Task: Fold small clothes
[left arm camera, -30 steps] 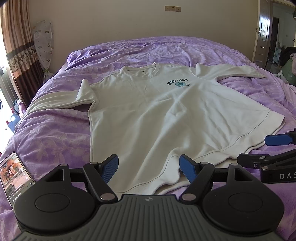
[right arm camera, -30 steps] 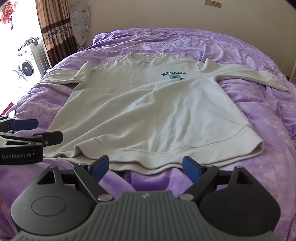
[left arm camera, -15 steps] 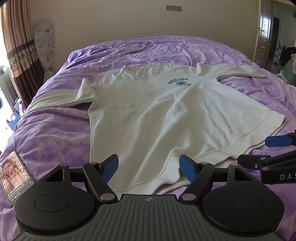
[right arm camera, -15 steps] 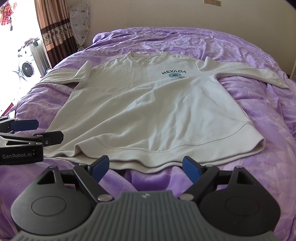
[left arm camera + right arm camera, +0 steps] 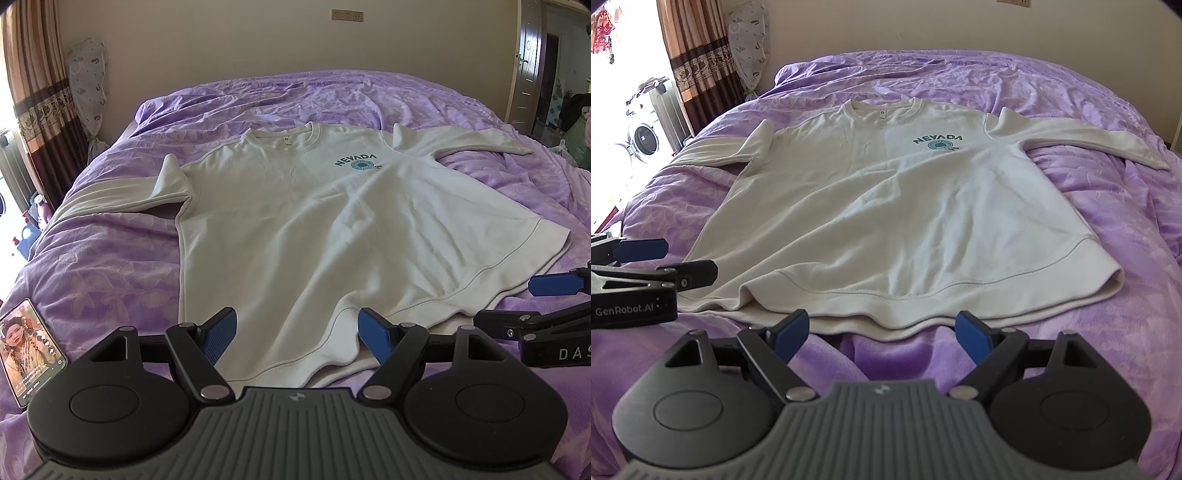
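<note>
A cream sweatshirt (image 5: 332, 229) printed "NEVADA" is seen spread face up on a purple bedspread (image 5: 110, 258), collar toward the far wall, both sleeves stretched out sideways and the hem nearest the cameras. The left gripper (image 5: 297, 326) is held just above the hem with its blue pads spread wide and nothing between them; the right gripper (image 5: 882, 332) is likewise wide open and empty, poised short of the hem over bare bedspread. No fold is yet made. The garment is judged soft, light and limp, likely to sag and drag across the fuzzy cover rather than slide, so both layers are best pinched at the ribbed hem corners or at a cuff. A lit phone (image 5: 31, 350) lies at the left edge, well clear.
</note>
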Available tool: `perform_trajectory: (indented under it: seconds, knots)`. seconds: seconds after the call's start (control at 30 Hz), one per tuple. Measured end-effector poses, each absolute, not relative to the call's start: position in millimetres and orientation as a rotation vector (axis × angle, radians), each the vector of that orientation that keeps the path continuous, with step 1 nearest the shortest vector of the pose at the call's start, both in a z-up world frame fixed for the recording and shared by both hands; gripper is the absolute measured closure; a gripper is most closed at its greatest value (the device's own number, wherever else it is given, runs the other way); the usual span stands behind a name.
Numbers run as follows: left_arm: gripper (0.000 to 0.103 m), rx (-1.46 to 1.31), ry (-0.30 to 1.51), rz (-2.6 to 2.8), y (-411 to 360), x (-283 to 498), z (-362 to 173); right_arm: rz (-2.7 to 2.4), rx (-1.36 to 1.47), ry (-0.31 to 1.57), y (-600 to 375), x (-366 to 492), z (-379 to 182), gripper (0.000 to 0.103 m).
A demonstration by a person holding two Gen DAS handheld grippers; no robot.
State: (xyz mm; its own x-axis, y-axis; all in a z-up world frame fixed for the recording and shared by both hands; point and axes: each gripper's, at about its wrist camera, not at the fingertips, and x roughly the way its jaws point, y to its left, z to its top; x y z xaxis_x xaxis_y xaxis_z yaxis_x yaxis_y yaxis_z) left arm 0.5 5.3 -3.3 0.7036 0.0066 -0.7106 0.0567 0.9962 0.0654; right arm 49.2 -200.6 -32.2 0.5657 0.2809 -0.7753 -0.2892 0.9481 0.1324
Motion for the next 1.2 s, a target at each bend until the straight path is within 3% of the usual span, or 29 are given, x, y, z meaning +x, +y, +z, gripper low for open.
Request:
perform_trajectory:
  seconds: [1.2]
  knots:
    - [0.015, 0.067, 0.810, -0.030, 9, -1, -12, 0.359, 0.007, 0.939, -203, 53, -35, 0.021]
